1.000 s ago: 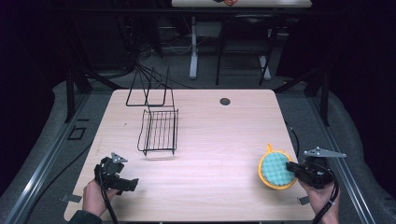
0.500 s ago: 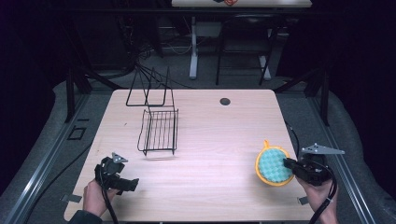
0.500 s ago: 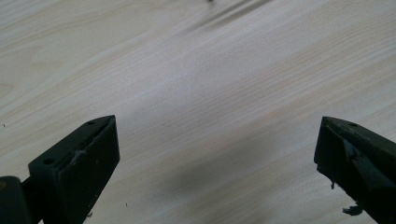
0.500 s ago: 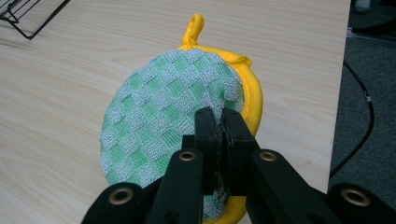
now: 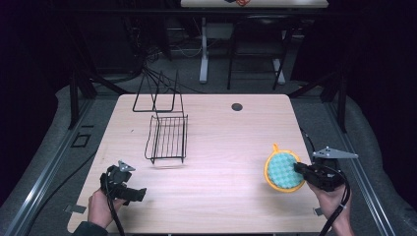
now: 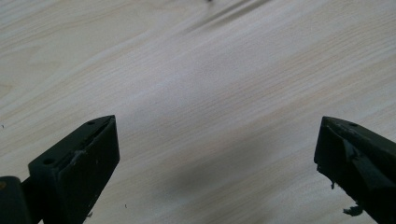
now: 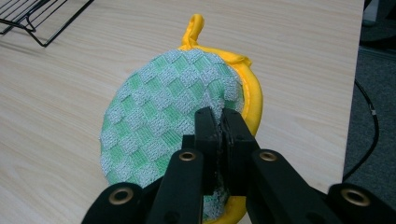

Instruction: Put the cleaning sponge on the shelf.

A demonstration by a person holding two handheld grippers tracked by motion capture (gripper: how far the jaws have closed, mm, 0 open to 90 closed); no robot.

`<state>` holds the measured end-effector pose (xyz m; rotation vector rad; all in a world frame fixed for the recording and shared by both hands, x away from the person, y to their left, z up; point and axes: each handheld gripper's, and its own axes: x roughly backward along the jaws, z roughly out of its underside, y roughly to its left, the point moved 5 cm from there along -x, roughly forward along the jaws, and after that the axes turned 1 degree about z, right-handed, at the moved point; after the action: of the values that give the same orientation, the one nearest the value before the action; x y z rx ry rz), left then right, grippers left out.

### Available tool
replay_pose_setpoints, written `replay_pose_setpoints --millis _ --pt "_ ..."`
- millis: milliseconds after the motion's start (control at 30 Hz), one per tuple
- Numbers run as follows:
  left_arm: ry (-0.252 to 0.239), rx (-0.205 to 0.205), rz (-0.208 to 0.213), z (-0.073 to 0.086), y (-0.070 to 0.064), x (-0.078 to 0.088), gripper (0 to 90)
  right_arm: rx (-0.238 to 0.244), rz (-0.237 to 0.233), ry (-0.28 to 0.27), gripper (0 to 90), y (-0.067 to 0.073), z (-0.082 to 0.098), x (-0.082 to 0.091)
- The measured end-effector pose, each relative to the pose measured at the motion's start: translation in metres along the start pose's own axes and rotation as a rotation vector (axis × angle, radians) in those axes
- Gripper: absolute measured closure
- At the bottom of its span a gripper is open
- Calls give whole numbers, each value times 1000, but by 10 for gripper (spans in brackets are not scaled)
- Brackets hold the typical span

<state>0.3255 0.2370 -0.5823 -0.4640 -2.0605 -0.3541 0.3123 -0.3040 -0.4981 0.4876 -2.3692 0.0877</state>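
Round green-checked scrubbing pad [image 7: 163,112] with yellow rim and yellow loop sits at the right side of the tabletop [image 5: 221,147], near the right edge, loop pointing away from the person. Pad is tilted, near edge lifted, far part touching or close to the wood; cannot tell which. Right hand-held gripper [image 7: 221,122] is clamped on the pad's near edge, jaws pressed together with pad material between them. In the high view the same pad [image 5: 282,171] is just left of the right hand-held gripper [image 5: 301,170], with the person's right hand [image 5: 330,196] behind it and a cable trailing to the bottom edge.

Left hand-held gripper [image 6: 215,154] has jaws wide apart, nothing between them, bare light wood below. High view puts the left hand-held gripper [image 5: 140,194] at the front left of the tabletop, held in the left hand [image 5: 101,206], well apart from the pad.

Black wire rack [image 5: 167,138] lies left of centre. A second black wire frame [image 5: 156,93] stands at the far left edge, just beyond the rack. Small dark round disc [image 5: 237,106] near the far edge, centre.
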Motion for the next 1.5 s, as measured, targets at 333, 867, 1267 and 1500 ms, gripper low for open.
replay_pose_setpoints --millis 333,867,1267,1500 --pt "2 -1 -3 0 0 0 2 36 -23 -5 867 13 -13 -9" --pt "-1 2 -2 0 0 0 2 94 -69 -11 870 40 -42 -32" --pt "1 -2 2 1 -1 0 2 129 -106 -10 871 61 -60 -53" --pt "5 -9 2 1 -1 0 3 145 -130 -13 871 74 -71 -67"
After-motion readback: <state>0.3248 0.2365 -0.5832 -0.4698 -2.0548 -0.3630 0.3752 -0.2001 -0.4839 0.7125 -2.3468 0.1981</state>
